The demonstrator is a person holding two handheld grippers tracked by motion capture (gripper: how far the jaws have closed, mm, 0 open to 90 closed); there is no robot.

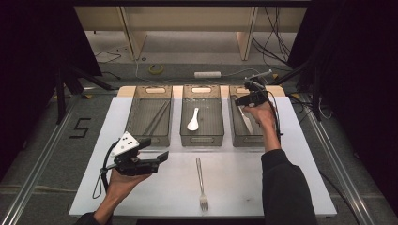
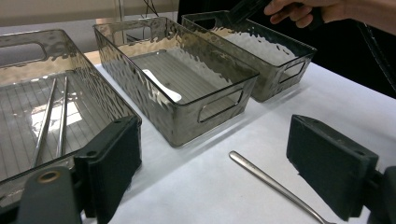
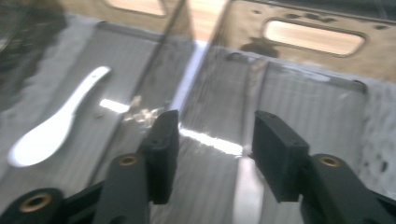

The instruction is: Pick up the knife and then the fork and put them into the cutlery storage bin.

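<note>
Fork [image 1: 202, 183] next, by the look of it: it lies alone on the white surface [image 1: 281, 187], near edge, between the two hands, its handle pointing away toward the middle bin [image 1: 202, 138] and its tines toward the person. Long axis runs near to far, then. The left tool [image 1: 157, 158] hovers just left of it, jaws spread wide with nothing between them; in the left gripper view the fork's handle [image 2: 275, 183] lies in the gap ahead of those jaws, angled off to the right. The right tool [image 1: 248, 92] is well apart, up over the right bin [image 1: 245, 139], jaws parted and empty, and a pale utensil [image 1: 246, 119] rests on that bin's floor below it. White spoon [image 1: 193, 120] sits in the middle bin, chopsticks [image 1: 157, 117] in the left bin [image 1: 149, 138]. My read: the left hand is plainly nearer, and it would need to close across the handle, not along it.
</note>
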